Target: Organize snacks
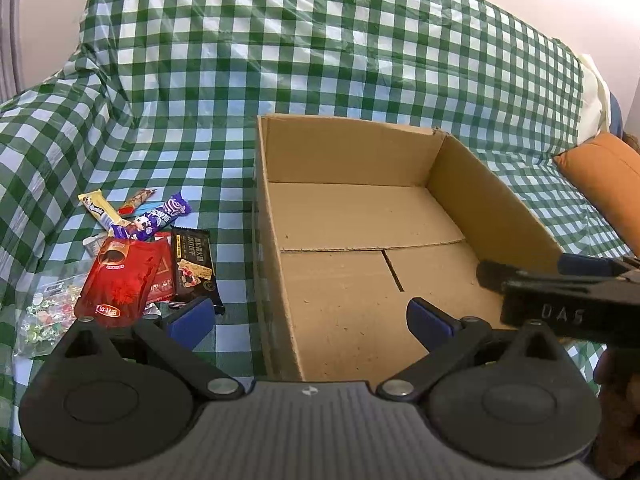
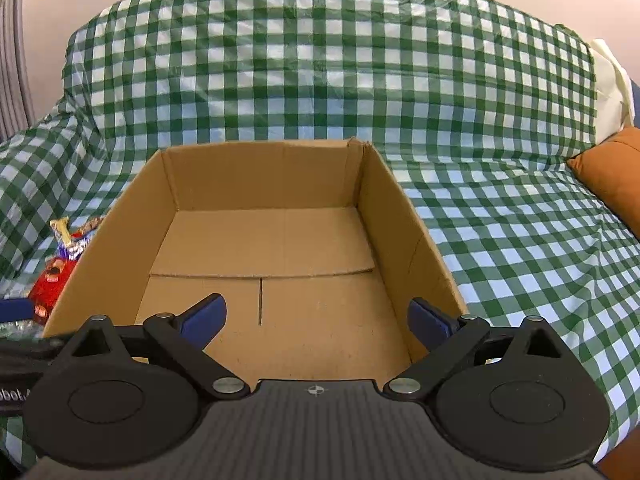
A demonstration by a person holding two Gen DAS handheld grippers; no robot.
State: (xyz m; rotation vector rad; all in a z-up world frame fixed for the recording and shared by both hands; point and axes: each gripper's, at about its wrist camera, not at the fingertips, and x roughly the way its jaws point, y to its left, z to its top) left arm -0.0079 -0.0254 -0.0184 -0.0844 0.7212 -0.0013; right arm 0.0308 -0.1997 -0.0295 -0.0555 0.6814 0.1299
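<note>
Blue-padded left tongs [image 1: 310,316] wide apart, empty, right tongs [image 2: 316,316] likewise, over cardboard box [image 2: 400,208]

Black claw [image 1: 310,318], blue fingertips [image 1: 192,314]

Green-and-white checked cloth [image 1: 320,60], plain brown cardboard box [image 1: 348,152], red pouch [image 1: 120,280], orange cushion [image 1: 608,176].

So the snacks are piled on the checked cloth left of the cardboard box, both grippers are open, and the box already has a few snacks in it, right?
Not quite: the cardboard box holds nothing, as the right wrist view shows. The rest stands: the snacks lie on the checked cloth left of the box, and the left gripper and right gripper are open.
</note>
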